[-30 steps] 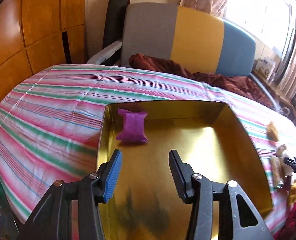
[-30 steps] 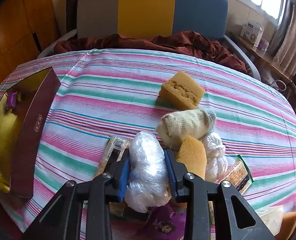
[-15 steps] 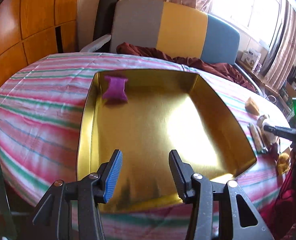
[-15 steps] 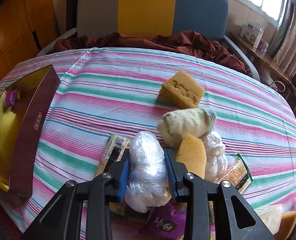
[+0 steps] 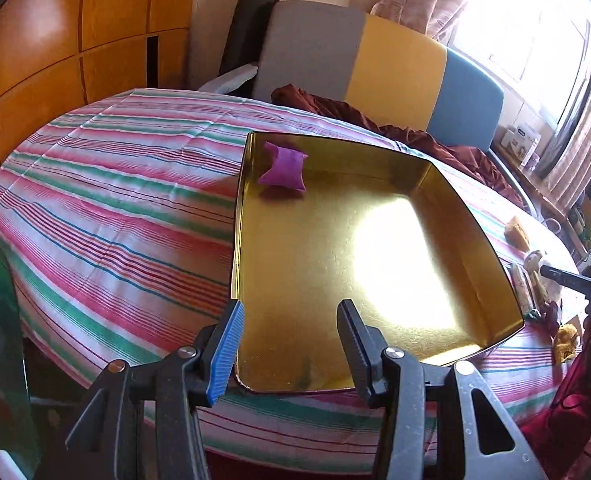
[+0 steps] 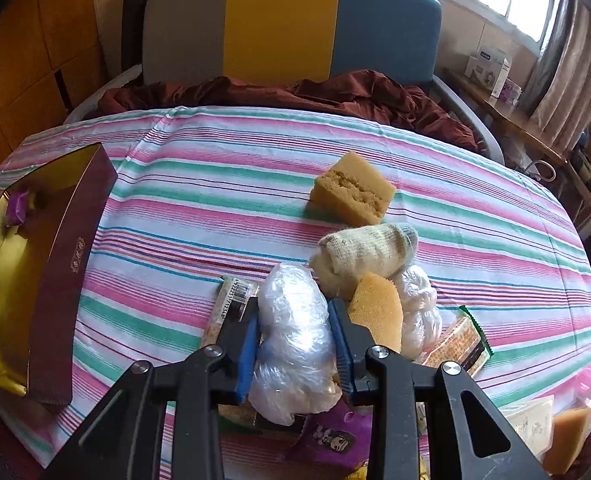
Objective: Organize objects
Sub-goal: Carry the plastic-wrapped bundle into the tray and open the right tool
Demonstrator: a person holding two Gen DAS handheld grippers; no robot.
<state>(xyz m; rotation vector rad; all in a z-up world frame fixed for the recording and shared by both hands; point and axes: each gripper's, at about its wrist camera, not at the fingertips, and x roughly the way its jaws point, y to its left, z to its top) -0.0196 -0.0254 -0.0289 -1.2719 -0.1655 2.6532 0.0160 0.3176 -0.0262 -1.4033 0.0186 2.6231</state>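
Note:
A gold-lined box [image 5: 471, 236] lies open on the striped table; its maroon outer wall [image 6: 63, 264] shows at the left of the right wrist view. A purple packet [image 5: 283, 166] lies in its far left corner. My left gripper [image 5: 291, 320] is open and empty over the box's near edge. My right gripper [image 6: 295, 332] is shut on a clear plastic-wrapped bundle [image 6: 295, 320], amid a pile: a rolled cream sock [image 6: 367, 248], an orange sponge [image 6: 377, 308], a second plastic bundle [image 6: 417, 308] and snack packets [image 6: 231, 300].
A yellow sponge block [image 6: 353, 190] lies alone beyond the pile. A purple wrapper [image 6: 331, 436] lies under my right gripper. More items [image 6: 563, 432] sit at the table's right front edge. A sofa with a maroon cloth [image 6: 295, 92] stands behind the table.
My left gripper has drawn back from the box toward its near edge and swung a little left. My right gripper stays shut on the plastic bundle, nearly still.

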